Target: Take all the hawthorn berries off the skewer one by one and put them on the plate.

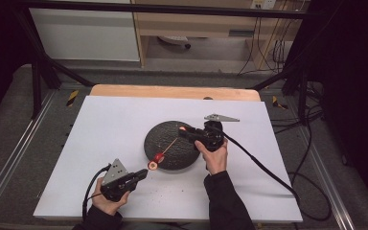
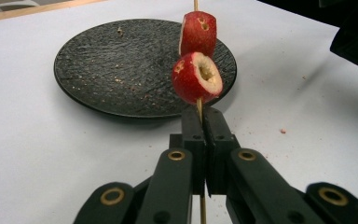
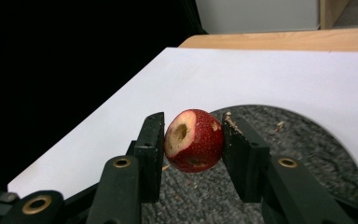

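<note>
Skewer: thin wooden skewer, long axis running from near-left to far-right across the scene, rising slightly toward the far end; its near end lies at the left claw, its far end points toward the right claw over the plate.
Threaded fruit: two red cored fruit pieces on the skewer; the nearer one shows its pale hollowed face, the second sits just beyond it on the stick. In the high view they lie close to the near-left rim of the plate.
Loose fruit: third red cored fruit piece, pale hollow turned left in the right gripper view, held above the far-right part of the plate.
Left claw: both black jaws pressed together on the skewer shaft just below the nearer fruit piece; in the high view it sits at near left, aimed toward the plate.
Right claw: pinching the loose fruit piece, one jaw on each side, touching it; in the high view it is over the plate's far-right edge.
Plate: round black textured plate, centre of the surface, scattered with crumbs.
Surface: white rectangular surface, a few crumbs near the plate.
</note>
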{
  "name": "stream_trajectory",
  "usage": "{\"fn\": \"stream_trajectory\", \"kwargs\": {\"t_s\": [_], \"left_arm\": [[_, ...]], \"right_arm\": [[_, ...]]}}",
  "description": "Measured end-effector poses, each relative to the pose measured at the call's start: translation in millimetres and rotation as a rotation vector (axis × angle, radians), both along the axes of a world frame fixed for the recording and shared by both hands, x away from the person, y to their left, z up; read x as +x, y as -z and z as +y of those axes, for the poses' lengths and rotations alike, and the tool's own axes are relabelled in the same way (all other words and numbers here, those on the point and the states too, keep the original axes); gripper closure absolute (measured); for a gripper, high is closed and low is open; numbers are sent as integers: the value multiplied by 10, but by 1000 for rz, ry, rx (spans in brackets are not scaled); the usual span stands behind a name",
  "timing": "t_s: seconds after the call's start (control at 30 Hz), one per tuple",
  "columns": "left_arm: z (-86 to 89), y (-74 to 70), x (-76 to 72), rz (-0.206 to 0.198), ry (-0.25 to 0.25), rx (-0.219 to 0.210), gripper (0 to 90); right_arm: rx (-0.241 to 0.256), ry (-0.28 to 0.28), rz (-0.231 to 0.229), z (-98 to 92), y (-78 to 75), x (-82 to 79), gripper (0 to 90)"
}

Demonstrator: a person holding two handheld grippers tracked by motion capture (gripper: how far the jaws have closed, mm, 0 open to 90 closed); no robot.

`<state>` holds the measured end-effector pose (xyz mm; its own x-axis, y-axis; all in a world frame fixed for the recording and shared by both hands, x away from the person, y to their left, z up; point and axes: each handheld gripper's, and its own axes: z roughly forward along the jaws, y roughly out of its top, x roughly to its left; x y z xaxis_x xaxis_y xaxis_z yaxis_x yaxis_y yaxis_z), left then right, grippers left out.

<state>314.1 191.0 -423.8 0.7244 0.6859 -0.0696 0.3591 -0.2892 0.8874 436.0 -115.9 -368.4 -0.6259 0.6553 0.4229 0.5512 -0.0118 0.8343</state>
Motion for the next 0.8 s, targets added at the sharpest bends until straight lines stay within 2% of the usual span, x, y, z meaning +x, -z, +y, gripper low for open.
{"fn": "stream_trajectory", "kwargs": {"t_s": [0.13, 0.23, 0.63, 0.8], "left_arm": [[7, -7, 0, -4, -4, -3, 883], [26, -8, 6, -3, -12, -7, 883], [87, -23, 44, 2, -40, -26, 883], [88, -19, 52, 7, -43, -26, 883]], "right_arm": [[-24, 24, -5, -43, -13, 67, 615], [-58, 32, 2, -37, 37, 107, 615], [-134, 19, 81, 141, 512, 193, 614], [-206, 11, 94, 204, 670, 187, 614]]}}
